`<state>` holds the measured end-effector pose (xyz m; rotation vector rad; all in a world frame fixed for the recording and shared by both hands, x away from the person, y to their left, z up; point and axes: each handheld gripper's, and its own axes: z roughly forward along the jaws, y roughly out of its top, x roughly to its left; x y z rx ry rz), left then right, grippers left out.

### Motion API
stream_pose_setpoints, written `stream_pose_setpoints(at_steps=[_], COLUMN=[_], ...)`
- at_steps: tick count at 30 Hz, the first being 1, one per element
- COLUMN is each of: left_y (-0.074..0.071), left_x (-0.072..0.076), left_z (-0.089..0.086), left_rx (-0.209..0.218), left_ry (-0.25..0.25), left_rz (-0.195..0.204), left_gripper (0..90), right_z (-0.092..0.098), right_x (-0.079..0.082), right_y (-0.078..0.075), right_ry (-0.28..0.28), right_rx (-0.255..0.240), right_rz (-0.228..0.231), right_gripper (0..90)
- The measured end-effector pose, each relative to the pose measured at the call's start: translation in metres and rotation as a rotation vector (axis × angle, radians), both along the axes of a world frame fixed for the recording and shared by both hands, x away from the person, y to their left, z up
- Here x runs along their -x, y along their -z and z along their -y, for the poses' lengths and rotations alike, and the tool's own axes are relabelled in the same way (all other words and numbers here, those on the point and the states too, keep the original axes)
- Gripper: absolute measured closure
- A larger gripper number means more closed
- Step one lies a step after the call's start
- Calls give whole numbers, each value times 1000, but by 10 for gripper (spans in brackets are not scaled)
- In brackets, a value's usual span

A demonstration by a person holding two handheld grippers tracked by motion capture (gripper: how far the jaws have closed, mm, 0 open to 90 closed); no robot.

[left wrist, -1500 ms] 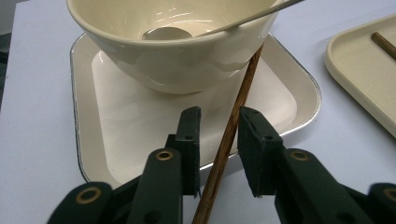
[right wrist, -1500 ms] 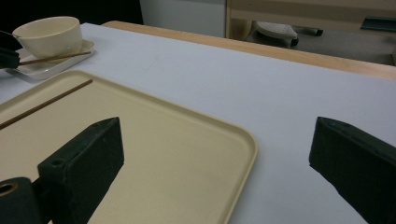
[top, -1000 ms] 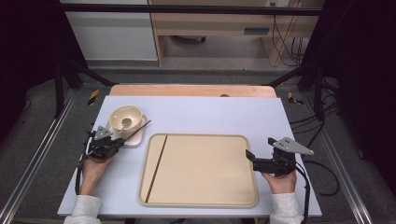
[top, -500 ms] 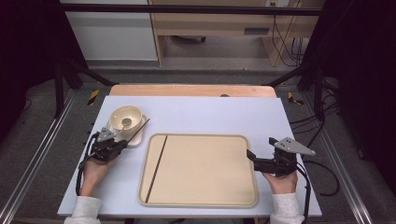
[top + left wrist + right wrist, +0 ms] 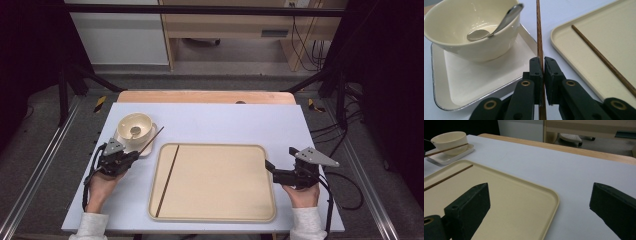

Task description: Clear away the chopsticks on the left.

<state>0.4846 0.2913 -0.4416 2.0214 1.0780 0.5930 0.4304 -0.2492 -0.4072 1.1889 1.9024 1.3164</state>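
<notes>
My left gripper [image 5: 131,156] [image 5: 543,62] is shut on a brown wooden chopstick [image 5: 151,140] [image 5: 539,32], lifted off the table and pointing toward the far right past the bowl. A cream bowl [image 5: 134,125] [image 5: 471,27] with a metal spoon [image 5: 496,23] in it sits on a small white dish [image 5: 145,148] [image 5: 474,82]. A second chopstick [image 5: 167,178] [image 5: 604,61] [image 5: 447,177] lies along the left side of the beige tray [image 5: 260,165] [image 5: 541,202]. At the tray's right edge my right gripper [image 5: 270,167] [image 5: 540,202] stands open around nothing.
The white tabletop [image 5: 225,120] stretches beyond the tray to a wooden strip [image 5: 205,96] at its far edge. Cables [image 5: 345,185] trail off the right side. A black frame surrounds the table.
My left gripper has lifted the chopstick slightly and drawn it toward the near right, away from the bowl. The right gripper has stayed in place.
</notes>
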Motion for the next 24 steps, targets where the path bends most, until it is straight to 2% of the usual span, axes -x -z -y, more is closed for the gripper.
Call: stream_pose_setpoints(at_steps=[10,18,23,24], left_y=[-13,-21,-26,-28], left_x=[16,32,36,39], left_z=[16,37,44,48], left_rx=[4,-15,-9,5], left_ry=[7,45,43,40], left_rz=[31,72,92,101], left_gripper=[847,847,847,847], right_z=[1,2,2,2], right_x=[1,1,1,1], right_y=[-1,-2,-2,-1], right_ry=[5,6,6,7], right_rx=[-5,-8,-8,-3], right_rz=[-1,3,2,1], right_gripper=[35,34,34,34])
